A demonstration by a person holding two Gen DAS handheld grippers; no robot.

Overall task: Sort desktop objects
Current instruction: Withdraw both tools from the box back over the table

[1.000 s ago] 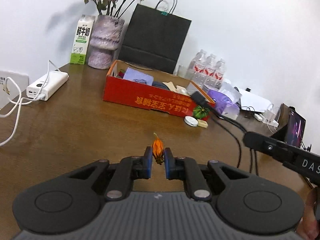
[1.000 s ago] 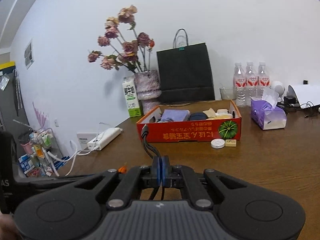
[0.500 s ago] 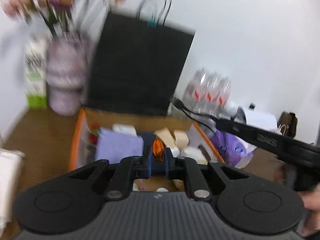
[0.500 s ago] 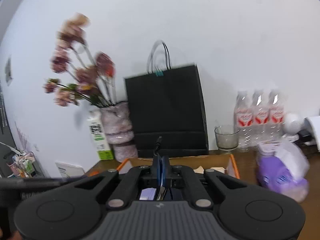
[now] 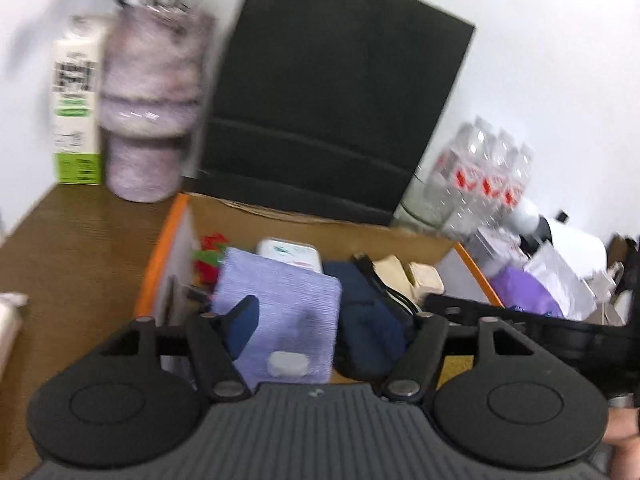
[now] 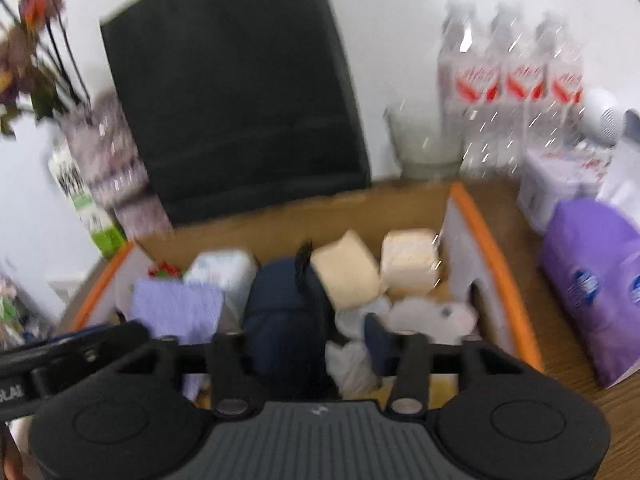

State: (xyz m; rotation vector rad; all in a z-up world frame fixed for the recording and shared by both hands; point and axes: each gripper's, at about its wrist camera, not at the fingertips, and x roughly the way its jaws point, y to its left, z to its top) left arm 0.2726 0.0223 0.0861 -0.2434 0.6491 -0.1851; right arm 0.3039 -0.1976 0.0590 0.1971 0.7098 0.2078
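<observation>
1. In the left wrist view, the milk carton (image 5: 76,108) and the vase (image 5: 152,108) stand at the upper left of the frame, outside the cardboard box (image 5: 160,256).
2. The left gripper (image 5: 328,320) hangs over the box. Its jaws are opening, and nothing is seen between them; under the gap lie the purple cloth (image 5: 280,304) and a dark blue pouch (image 5: 368,320).
3. The cloth looks soft and light, so I think it is best pinched at one edge. The small white cap (image 5: 288,363) on it is hard and may slip.
4. In the right wrist view, the right gripper (image 6: 308,340) is at the lower centre, also above the box. Its jaws are opening, and no pad presses on anything.
5. The beige blocks (image 6: 380,268) lie just beyond, at centre right. They seem light and perhaps crumbly.
6. The purple tissue pack (image 6: 592,292) stays outside, at the right edge.
</observation>
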